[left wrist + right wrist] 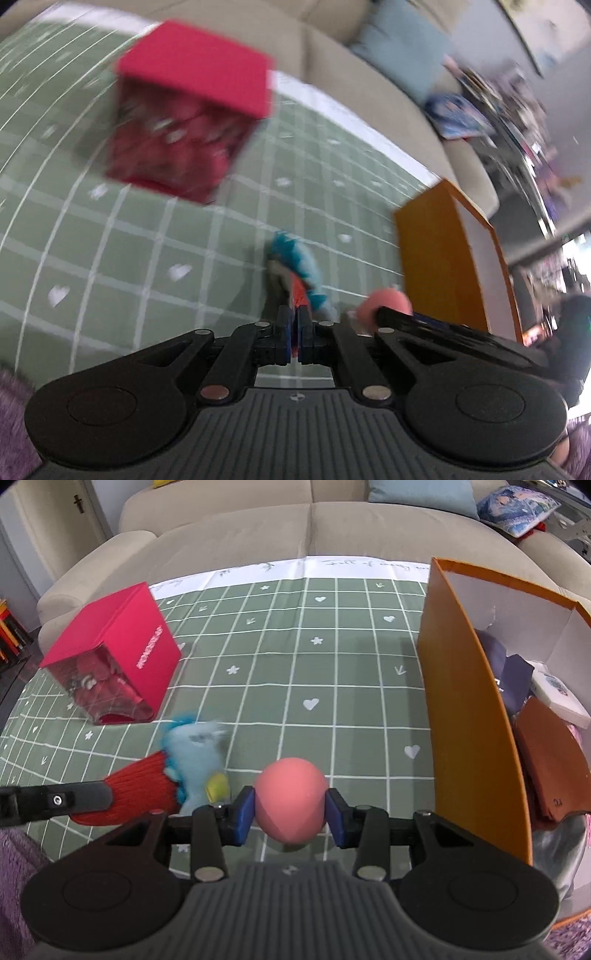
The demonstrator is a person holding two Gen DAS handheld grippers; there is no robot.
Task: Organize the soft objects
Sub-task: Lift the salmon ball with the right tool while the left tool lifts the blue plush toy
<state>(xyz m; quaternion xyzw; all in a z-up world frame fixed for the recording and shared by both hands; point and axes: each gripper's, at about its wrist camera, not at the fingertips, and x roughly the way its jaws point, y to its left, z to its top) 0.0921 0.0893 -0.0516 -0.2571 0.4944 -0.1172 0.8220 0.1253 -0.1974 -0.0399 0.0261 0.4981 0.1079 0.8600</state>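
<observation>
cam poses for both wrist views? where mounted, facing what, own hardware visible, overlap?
Left wrist: rides the left gripper, facing forward and tilted over the green mat; fingers shut on a blue plush toy.
Right wrist: rides the right gripper, facing the sofa; fingers clamp a pink ball; the left gripper's finger enters at left.
Shared: red box, orange box, mat, toy, ball.
</observation>
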